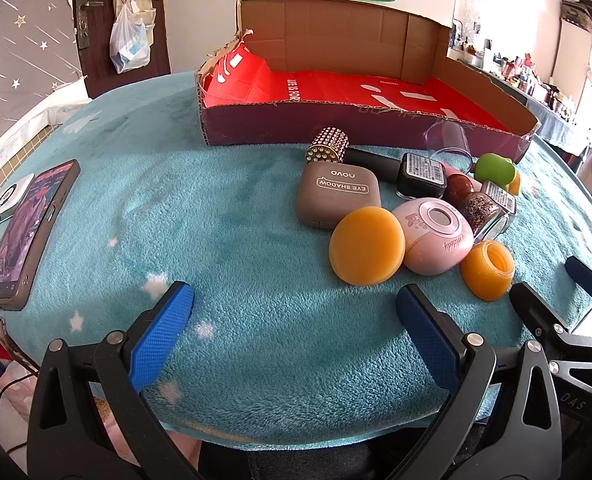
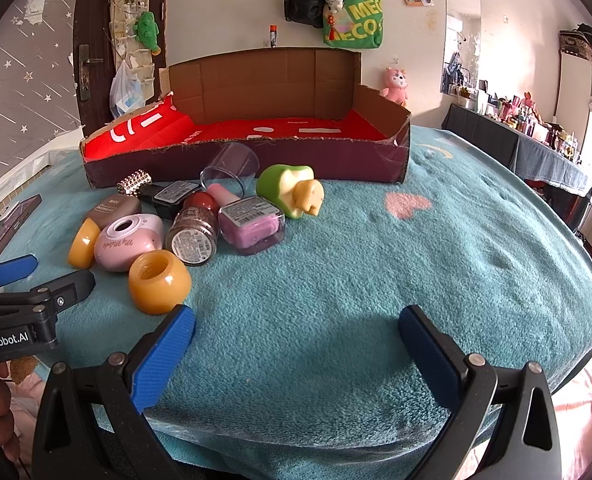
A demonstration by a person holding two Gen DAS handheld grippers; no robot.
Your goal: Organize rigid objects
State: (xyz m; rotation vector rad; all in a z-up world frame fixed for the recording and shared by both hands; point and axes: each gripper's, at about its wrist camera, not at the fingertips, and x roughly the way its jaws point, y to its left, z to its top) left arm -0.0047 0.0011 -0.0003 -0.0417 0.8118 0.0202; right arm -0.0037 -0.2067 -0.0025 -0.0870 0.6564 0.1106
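Observation:
A pile of small rigid items lies on the teal blanket in front of a cardboard box (image 1: 436, 54) (image 2: 280, 80) with a red floor. The pile holds a grey eye shadow case (image 1: 338, 196) (image 2: 114, 205), an orange disc (image 1: 367, 246) (image 2: 83, 243), a pink round case (image 1: 436, 236) (image 2: 130, 242), an orange jar (image 1: 488, 270) (image 2: 159, 282), a glitter jar (image 2: 194, 232), a green toy (image 2: 290, 190) and a studded microphone (image 1: 330, 145). My left gripper (image 1: 294, 308) is open, near the table's front edge, left of the pile. My right gripper (image 2: 296, 330) is open too, right of the orange jar.
A phone (image 1: 30, 232) and a white charger (image 1: 10, 198) lie at the blanket's left edge. A clear plastic cup (image 2: 232, 164) lies on its side against the box front. A dark table with clutter (image 2: 536, 140) stands at the far right. A door (image 2: 96, 40) stands behind the box.

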